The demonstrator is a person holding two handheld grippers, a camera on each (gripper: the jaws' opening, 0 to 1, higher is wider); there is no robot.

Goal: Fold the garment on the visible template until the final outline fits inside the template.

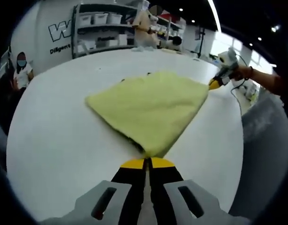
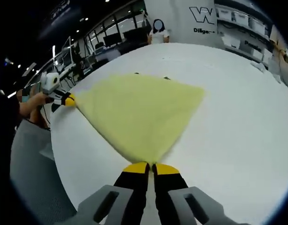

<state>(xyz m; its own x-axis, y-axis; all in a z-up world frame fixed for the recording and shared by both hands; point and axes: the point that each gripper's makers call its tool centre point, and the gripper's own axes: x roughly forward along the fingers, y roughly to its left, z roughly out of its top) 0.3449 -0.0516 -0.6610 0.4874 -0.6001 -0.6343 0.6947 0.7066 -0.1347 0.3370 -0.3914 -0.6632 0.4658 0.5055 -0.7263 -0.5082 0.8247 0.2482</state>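
Each tool, left (image 1: 147, 162) and right (image 2: 151, 166), grips a corner of the yellow garment (image 1: 151, 105) just ahead; both should travel level, keeping the edge taut over the worktop (image 1: 59, 136)

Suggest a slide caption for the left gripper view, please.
Left gripper shut on a yellow cloth corner; right gripper grips the far corner on the white table.

Bright, even overhead light from ceiling strips and spots; the white counter (image 1: 64, 140) glares softly beyond the fingers (image 1: 134, 164). Shadows are faint. Fisheye bending warps the edges, and the far background is slightly blurred.
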